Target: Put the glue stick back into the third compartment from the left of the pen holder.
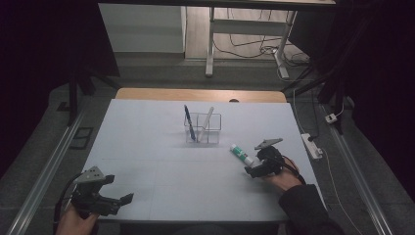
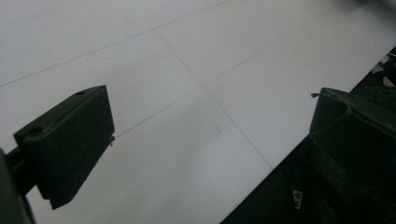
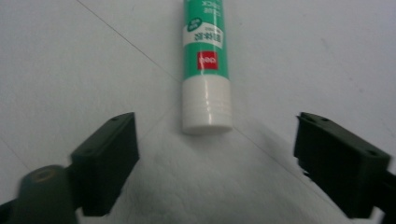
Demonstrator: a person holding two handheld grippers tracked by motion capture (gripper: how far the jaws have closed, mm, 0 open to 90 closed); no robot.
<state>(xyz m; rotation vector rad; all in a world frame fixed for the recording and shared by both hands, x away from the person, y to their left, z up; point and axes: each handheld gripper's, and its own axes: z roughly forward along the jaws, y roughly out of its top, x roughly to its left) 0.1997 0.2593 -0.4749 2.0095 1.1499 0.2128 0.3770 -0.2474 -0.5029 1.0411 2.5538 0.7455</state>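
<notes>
A green and white glue stick [image 1: 241, 153] lies flat on the white table, right of centre. In the right gripper view the glue stick [image 3: 205, 65] points its white cap towards me, just beyond the jaws. My right gripper [image 1: 248, 171] [image 3: 217, 154] is open, a little short of the cap, with nothing between its fingers. A clear organizer [image 1: 202, 128] stands mid-table, holding a dark blue pen [image 1: 189, 123] and a white pen [image 1: 205, 123]. My left gripper [image 1: 128, 199] [image 2: 210, 135] stands open over bare table near the front left corner.
The white table top [image 1: 147, 147] ends at a front edge [image 2: 261, 186] just under my left gripper. A power strip [image 1: 311, 145] and cables lie on the floor to the right. A desk frame [image 1: 210, 44] stands beyond the table.
</notes>
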